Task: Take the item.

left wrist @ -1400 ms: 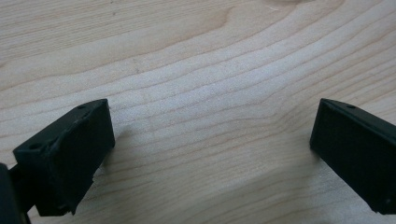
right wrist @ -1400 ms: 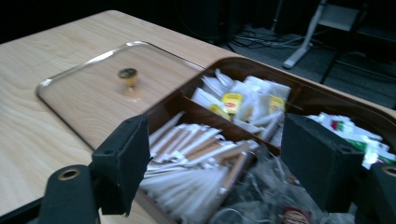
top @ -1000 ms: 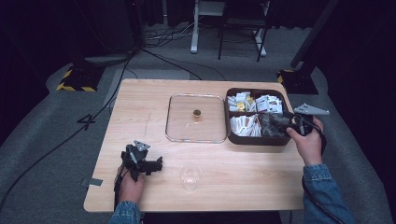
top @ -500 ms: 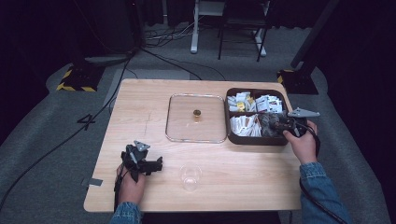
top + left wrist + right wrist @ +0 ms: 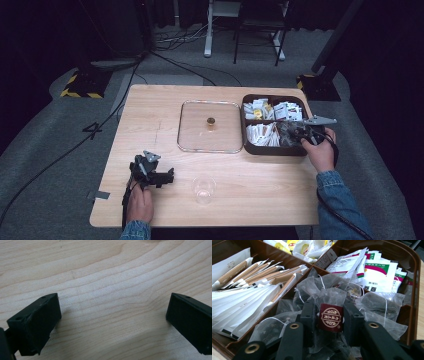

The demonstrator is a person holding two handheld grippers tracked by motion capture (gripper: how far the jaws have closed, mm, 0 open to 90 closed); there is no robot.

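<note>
My right gripper (image 5: 292, 132) reaches into the near right compartment of a brown divided box (image 5: 274, 150) at the table's right. In the right gripper view its jaws are shut on a clear mesh tea bag with a dark red tag (image 5: 331, 317), among several similar tea bags (image 5: 377, 302). White sachets (image 5: 242, 297) fill the compartment to its left and printed packets (image 5: 377, 270) the one behind. My left gripper (image 5: 167, 176) rests on the wood near the front left. Its jaws stand wide open over bare table (image 5: 112, 312), with nothing between them.
A square glass lid (image 5: 200, 142) with a small brass knob (image 5: 211, 121) lies flat at the table's middle, touching the box's left side. A small clear glass cup (image 5: 204, 189) stands near the front edge, right of the left gripper.
The right hand and gripper have shifted slightly left, deeper into the box's tea bag compartment. The left gripper has not moved.
</note>
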